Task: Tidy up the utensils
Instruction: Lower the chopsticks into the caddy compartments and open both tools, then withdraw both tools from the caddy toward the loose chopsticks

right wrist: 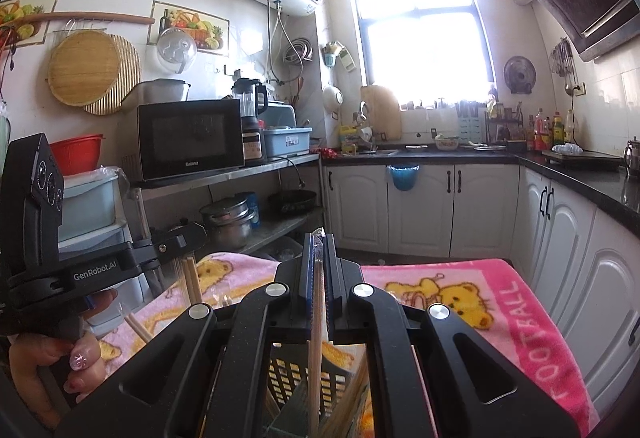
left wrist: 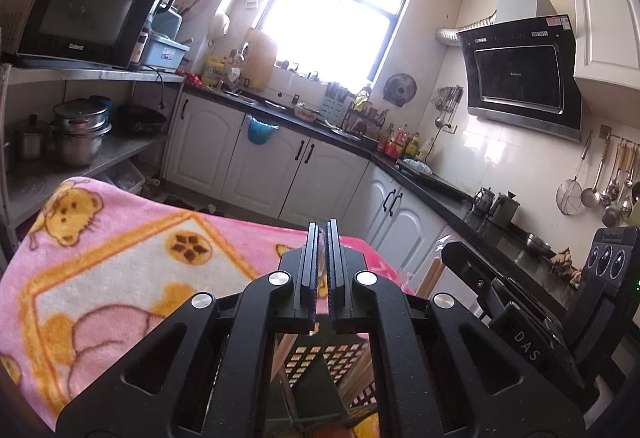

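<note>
A black perforated basket (right wrist: 304, 374) is seen nearest, directly below the right tongs (right wrist: 319, 258), on a pink bear-print blanket (right wrist: 460, 298) that covers the counter. A single wooden chopstick (right wrist: 316, 338) is clamped between the narrow jaws of the right tongs; its long axis runs along the fingers, with the lower end reaching down over the basket and the tip showing just past the fingertips. The left tongs (left wrist: 322, 238) are seen closed, with nothing visible between the pads. Both tongs are pointed roughly level, toward the kitchen window (left wrist: 336, 2). In the right wrist view, the left tool is gripped by a hand (right wrist: 60, 358), and more chopsticks (right wrist: 192, 278) are seen just beside it, standing steeply over the blanket.
</note>
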Action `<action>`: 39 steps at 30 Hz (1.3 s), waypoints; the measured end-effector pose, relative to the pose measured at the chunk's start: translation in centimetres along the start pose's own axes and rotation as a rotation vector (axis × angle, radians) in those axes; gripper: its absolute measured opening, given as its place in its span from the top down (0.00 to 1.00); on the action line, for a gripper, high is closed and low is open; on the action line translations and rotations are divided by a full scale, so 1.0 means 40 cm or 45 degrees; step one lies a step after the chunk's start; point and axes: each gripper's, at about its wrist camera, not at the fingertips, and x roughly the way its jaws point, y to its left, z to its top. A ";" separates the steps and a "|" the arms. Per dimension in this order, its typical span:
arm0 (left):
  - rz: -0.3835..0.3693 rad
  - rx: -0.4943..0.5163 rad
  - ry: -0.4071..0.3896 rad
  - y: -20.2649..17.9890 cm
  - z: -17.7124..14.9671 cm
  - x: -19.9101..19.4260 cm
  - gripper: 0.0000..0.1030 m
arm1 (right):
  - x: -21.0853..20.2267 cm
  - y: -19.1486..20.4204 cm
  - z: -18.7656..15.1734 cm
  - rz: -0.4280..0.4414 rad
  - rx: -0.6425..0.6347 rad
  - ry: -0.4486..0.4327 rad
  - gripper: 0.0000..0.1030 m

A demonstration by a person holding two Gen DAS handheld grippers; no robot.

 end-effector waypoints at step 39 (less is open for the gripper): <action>0.107 0.013 0.075 -0.006 -0.065 -0.141 0.10 | -0.094 -0.043 -0.110 -0.021 0.082 0.302 0.60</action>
